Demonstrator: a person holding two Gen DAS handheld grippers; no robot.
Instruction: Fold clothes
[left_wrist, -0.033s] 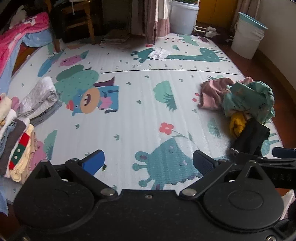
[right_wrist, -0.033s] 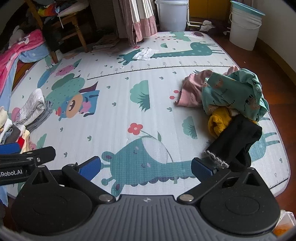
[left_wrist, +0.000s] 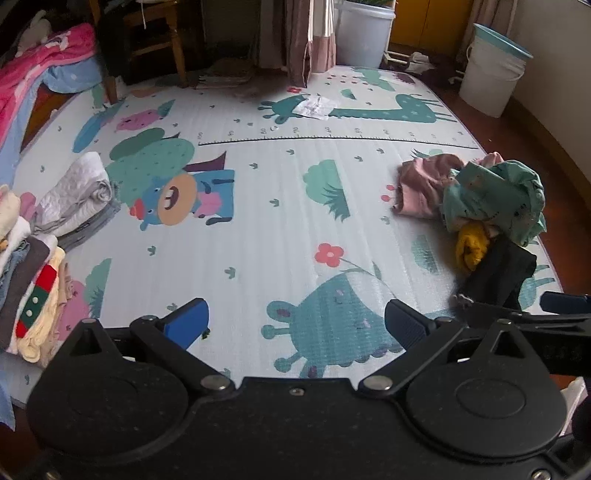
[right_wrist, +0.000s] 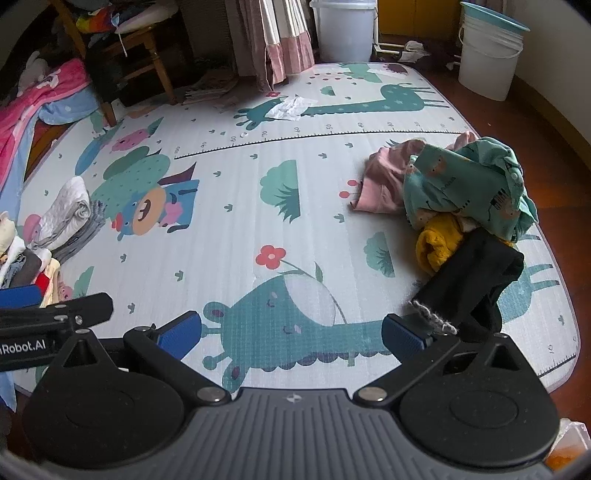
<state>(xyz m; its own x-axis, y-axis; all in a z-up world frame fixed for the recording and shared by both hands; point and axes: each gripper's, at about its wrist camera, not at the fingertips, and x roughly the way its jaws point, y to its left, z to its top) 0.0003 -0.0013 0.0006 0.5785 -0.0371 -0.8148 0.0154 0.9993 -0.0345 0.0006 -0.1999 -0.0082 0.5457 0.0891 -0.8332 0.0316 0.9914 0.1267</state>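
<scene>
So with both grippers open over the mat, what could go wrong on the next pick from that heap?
The black garment lies nearest the right gripper, but runs under the yellow piece and teal garment; pulling it may drag the whole heap. Its frayed end offers a poor grip. The heap sits near the mat's edge, so clothes might slide onto the floor.

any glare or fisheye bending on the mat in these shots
Left wrist view: the ruler line printed on the mat bows, and the corners go dark. Right wrist view: a pale sheen sits on the mat near the flower; the clothes pile stays sharp.
</scene>
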